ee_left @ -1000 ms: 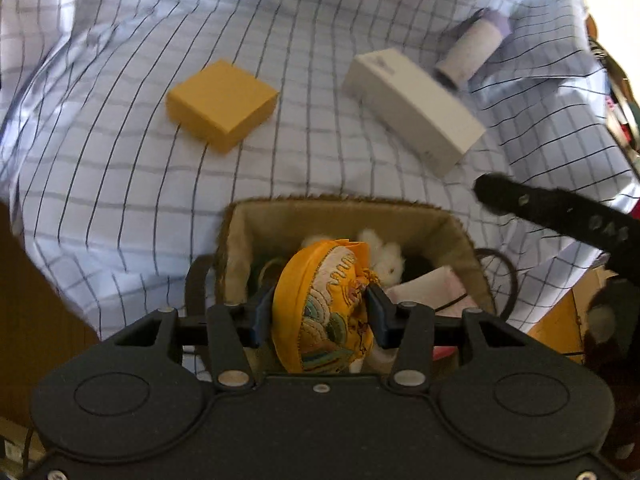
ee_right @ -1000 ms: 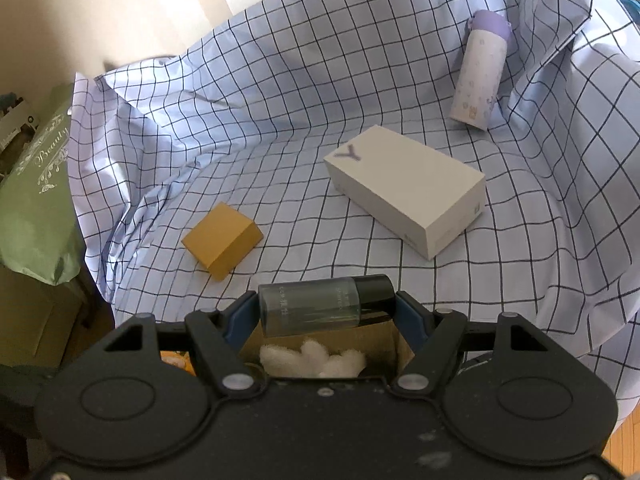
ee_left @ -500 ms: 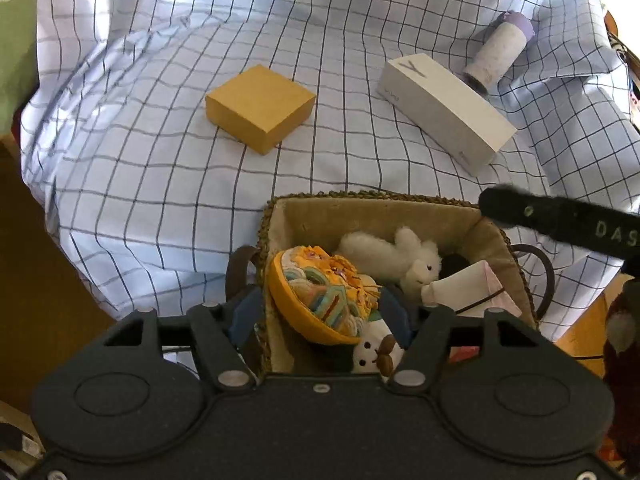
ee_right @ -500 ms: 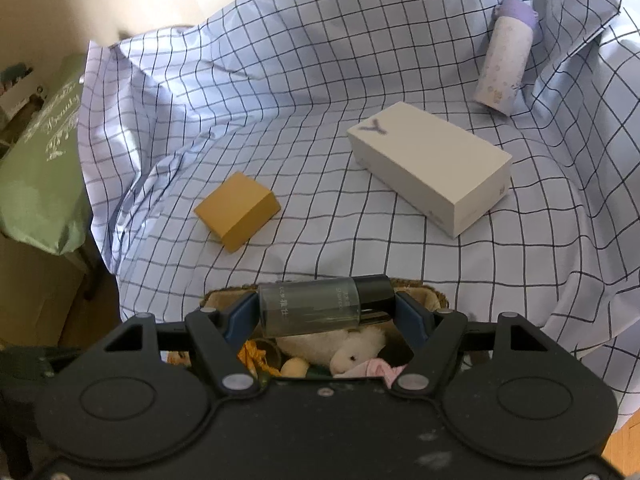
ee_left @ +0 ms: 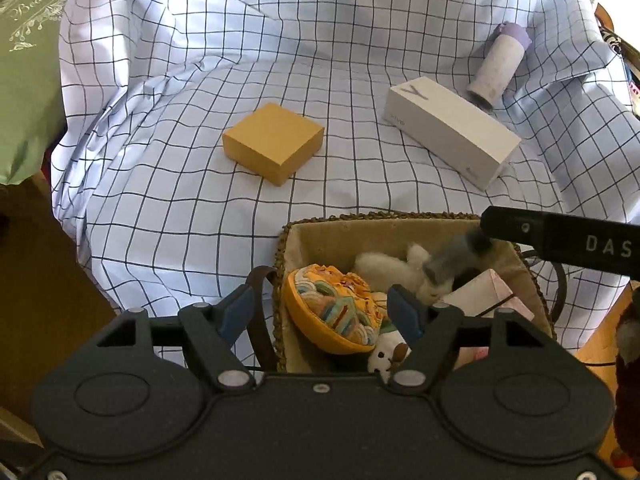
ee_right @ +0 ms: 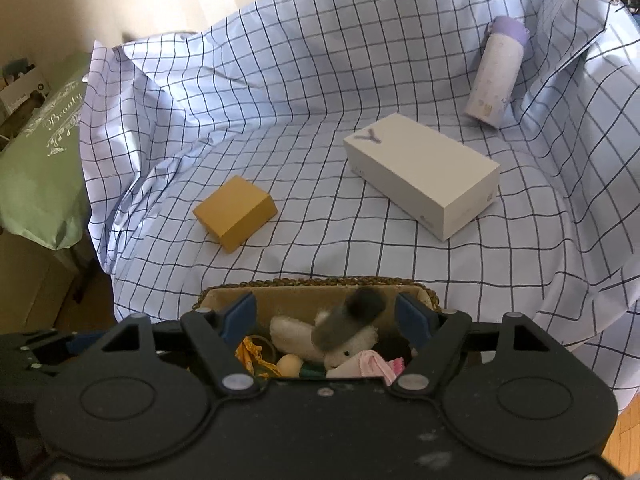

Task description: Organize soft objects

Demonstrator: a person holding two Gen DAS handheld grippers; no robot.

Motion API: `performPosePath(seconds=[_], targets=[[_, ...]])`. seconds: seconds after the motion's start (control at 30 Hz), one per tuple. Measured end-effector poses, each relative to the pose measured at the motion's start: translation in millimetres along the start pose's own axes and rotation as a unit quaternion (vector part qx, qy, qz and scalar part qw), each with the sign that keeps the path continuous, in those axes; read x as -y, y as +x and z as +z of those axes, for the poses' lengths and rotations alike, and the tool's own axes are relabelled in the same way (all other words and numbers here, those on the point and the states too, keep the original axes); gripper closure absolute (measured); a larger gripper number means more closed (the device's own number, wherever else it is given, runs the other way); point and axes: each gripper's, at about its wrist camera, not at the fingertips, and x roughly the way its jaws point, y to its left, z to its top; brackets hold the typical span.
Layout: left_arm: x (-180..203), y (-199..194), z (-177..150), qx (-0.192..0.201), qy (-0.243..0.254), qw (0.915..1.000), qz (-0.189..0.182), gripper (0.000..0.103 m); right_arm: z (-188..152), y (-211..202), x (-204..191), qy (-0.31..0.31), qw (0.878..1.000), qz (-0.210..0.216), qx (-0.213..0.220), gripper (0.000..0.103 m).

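A woven basket (ee_left: 380, 216) sits at the cloth's near edge, holding a white plush bunny (ee_left: 384, 268), a pink-white pouch (ee_left: 480, 296) and other soft toys. My left gripper (ee_left: 320, 312) hovers over the basket's left side with its jaws opening. The yellow embroidered pouch (ee_left: 332, 316) lies loose in the basket between them, free of the pads. My right gripper (ee_right: 326, 316) is above the same basket (ee_right: 320, 282), its jaws also opening. A dark grey bottle (ee_right: 348, 324), blurred and tilted, drops from them onto the bunny (ee_right: 292, 332).
On the blue checked cloth (ee_left: 200, 220) beyond the basket lie a mustard box (ee_left: 274, 142), a long white box (ee_left: 452, 128) and a purple-capped bottle (ee_left: 500, 66). A green bag (ee_left: 24, 60) hangs at the far left. Bare floor shows at both sides.
The left gripper opened and let go of the yellow pouch, which now rests in the basket. The right gripper opened and the dark bottle tips out of its pads, falling.
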Motion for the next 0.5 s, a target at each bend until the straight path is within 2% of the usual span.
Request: performPosePath(seconds=[0.2,0.3,0.5], targets=[[5,-5,-2,0.020,-0.014,0.9997,0.002,0.033,-14,-13,2,-0.001,1.000,-0.017,0.017,0.023],[7,-8,-3,0.031,-0.020,0.9993,0.006,0.018,-22,-20,3,-0.002,0.999,-0.032,0.026,0.020],[15,-16,-8,0.054,-0.019,0.9981,0.020,0.017,-33,-36,7,0.000,0.998,-0.054,0.045,0.012]])
